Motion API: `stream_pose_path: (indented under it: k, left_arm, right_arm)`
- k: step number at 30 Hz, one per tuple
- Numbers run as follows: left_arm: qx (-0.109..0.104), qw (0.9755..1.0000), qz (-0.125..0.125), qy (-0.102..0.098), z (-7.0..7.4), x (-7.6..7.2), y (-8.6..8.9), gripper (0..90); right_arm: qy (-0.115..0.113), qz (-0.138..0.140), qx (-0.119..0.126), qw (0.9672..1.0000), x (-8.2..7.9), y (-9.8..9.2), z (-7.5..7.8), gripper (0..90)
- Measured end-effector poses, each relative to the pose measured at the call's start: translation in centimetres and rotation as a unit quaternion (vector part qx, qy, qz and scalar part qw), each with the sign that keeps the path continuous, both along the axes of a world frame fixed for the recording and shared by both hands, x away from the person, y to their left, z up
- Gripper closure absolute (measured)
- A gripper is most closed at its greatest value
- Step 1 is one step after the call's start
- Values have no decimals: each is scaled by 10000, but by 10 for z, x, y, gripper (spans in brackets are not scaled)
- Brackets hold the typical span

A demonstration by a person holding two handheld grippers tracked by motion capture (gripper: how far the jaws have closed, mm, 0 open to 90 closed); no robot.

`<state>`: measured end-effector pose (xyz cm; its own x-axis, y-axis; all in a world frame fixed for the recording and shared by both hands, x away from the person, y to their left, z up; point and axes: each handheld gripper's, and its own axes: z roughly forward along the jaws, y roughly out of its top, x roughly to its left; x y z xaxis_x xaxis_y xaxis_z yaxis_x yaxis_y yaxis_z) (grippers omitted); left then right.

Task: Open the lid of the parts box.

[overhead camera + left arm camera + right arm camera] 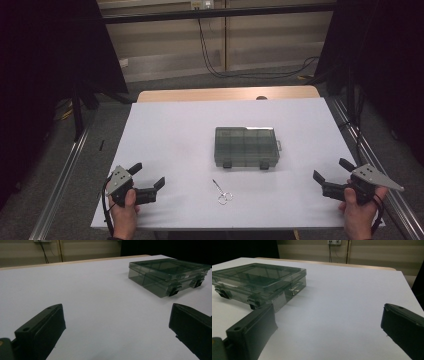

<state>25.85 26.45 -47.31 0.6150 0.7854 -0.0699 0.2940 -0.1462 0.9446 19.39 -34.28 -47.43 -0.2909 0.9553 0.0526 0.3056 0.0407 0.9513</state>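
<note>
Two grippers sit at my near corners of the white table (175,125): left gripper (148,177) at seven o'clock, right gripper (331,173) at four o'clock, both with jaws spread wide and holding nothing. I see the smoky plastic organizer box (245,146) lying closed at centre, latches toward me. Small scissors (221,192) lie at six o'clock, just near the box.

Translucent grey compartment box (246,147), lid shut, two dark latches facing the person, flat mid-tabletop. Small scissors (221,192) lie near, in front.
</note>
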Motion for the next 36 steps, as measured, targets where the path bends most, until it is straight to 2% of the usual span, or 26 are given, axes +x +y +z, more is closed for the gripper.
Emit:
stream_pose_path:
  k: [2, 4, 5, 7, 10, 16, 28, 32, 36]
  left_arm:
    - [52, 10000, 31, 3, 1, 0, -1, 0]
    - [180, 9997, 162, -92, 3, -2, -5, 0]
    - [177, 9997, 153, -98, 5, -2, -7, 0]
    - [40, 9999, 97, -82, 6, -2, -10, 0]
    - [108, 9999, 99, 11, 6, 0, -14, 0]
    - [-112, 9999, 44, 60, 8, 1, -20, 0]
    - [-60, 9998, -188, 78, 15, 3, -38, 0]
    - [-111, 9993, -311, 147, 14, 5, -47, 0]
    - [-36, 9988, -462, 162, 15, 5, -59, 0]
  right_arm:
    - [10, -6, 13, 10000, 0, 1, 1, 0]
    - [-5, -11, -12, 10000, 0, 1, 1, 0]
    - [8, 1, -13, 10000, 0, 1, 2, 0]
    - [21, 48, 76, 10000, 1, 2, 3, 0]
    - [26, 87, 6, 10000, 2, 4, 3, 0]
    - [19, 163, -10, 9999, 3, 9, 5, 0]
    - [22, 241, -36, 9997, 5, 15, 10, 0]
    - [21, 280, -53, 9996, 7, 17, 12, 0]
    - [8, 293, -31, 9996, 8, 19, 14, 0]
